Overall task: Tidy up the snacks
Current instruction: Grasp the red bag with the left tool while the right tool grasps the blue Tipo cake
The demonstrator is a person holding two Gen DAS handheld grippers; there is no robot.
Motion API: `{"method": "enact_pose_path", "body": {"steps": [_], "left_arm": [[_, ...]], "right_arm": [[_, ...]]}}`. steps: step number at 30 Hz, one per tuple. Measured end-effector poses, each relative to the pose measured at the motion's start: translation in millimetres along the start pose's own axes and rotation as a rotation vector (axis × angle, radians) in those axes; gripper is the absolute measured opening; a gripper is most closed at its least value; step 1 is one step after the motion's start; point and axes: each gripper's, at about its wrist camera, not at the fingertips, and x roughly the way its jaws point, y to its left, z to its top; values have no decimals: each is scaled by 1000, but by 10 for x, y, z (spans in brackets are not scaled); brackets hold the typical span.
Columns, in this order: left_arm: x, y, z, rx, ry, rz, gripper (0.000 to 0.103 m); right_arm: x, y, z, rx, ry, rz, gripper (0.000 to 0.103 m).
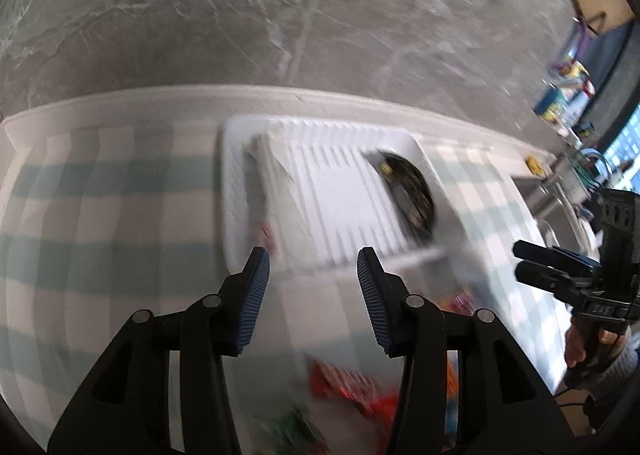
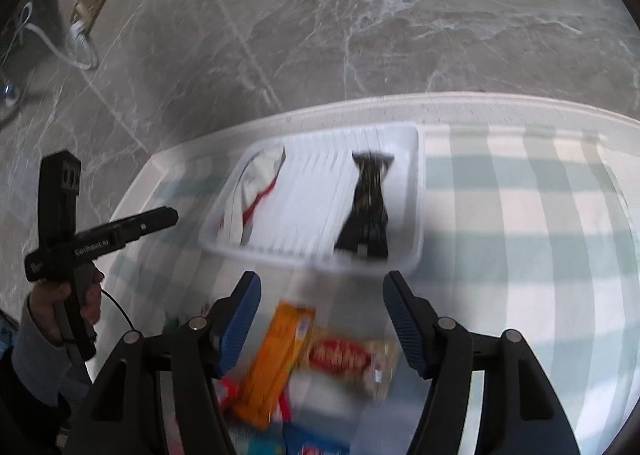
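Observation:
A white ribbed tray (image 1: 236, 191) (image 2: 419, 195) sits on the checked tablecloth near the table's far edge. In it lie a white packet with red trim (image 1: 276, 183) (image 2: 256, 187) on the left and a black packet (image 1: 412, 191) (image 2: 368, 207) on the right. My left gripper (image 1: 314, 255) (image 2: 172, 215) hangs open above the tray's near rim, with nothing between its fingers. My right gripper (image 2: 322, 279) (image 1: 520, 260) is open too, over loose snacks: an orange packet (image 2: 276, 355), a red-and-beige packet (image 2: 348, 359) and a blue one (image 2: 312, 443). Blurred red packets (image 1: 344, 383) lie below the left gripper.
The green-and-white checked cloth (image 1: 100, 215) (image 2: 540, 215) covers the table, whose rounded far edge drops to a grey marble floor (image 1: 280, 15). A socket box with a white cable (image 2: 84, 11) lies on the floor. Coloured clutter (image 1: 568, 95) stands at the far right.

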Motion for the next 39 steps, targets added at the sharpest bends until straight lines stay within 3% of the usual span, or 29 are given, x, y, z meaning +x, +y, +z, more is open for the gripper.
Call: {"method": "enact_pose_path", "body": {"steps": [8, 17, 35, 39], "left_arm": [[-168, -494, -807, 48, 115, -83, 44], [-224, -788, -1367, 90, 179, -106, 44], [28, -928, -1551, 137, 232, -61, 44], [88, -906, -1583, 131, 238, -59, 44]], "right_arm": [[-278, 132, -665, -20, 60, -37, 67], [-255, 211, -1194, -15, 122, -79, 67], [-129, 258, -1469, -5, 176, -116, 66], [-88, 248, -1480, -1, 188, -115, 58]]}}
